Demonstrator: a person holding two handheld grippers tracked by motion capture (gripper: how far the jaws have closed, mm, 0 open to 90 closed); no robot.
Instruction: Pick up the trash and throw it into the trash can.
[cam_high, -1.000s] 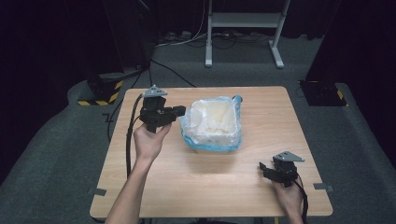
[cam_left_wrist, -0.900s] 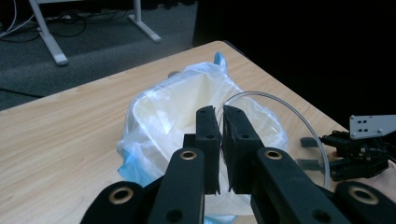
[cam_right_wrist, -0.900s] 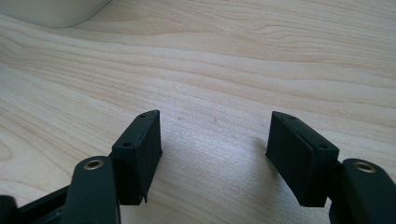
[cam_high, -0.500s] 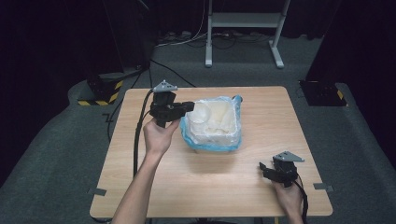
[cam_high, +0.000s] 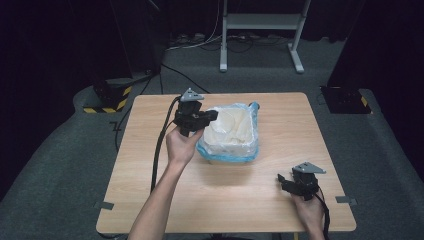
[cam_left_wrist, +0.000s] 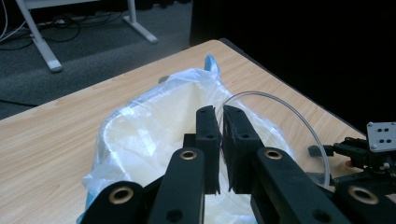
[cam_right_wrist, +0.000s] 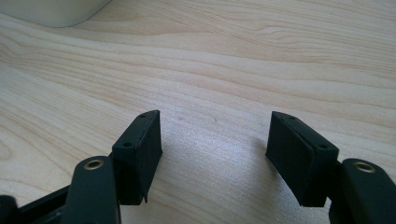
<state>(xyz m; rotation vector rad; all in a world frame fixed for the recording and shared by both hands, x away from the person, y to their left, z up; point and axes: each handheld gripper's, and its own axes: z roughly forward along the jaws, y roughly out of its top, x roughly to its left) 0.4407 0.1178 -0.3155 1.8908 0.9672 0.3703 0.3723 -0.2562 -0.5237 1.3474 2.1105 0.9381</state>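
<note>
The left gripper's (cam_left_wrist: 221, 116) fingers (cam_left_wrist: 208, 140) are pressed nearly together on a thin sheet of clear plastic, the rim of the bag (cam_high: 227, 131) that lines a white tub (cam_left_wrist: 140, 140) at the middle of the desk (cam_high: 150, 150), toward its far edge. A clear curved loop (cam_left_wrist: 289, 112) arches beside them. The right gripper's (cam_right_wrist: 212, 149) fingers (cam_right_wrist: 140, 149) stand wide apart with bare wood between them; in the high view that gripper (cam_high: 285, 181) rests low near the desk's near right corner, well apart from the tub.
</note>
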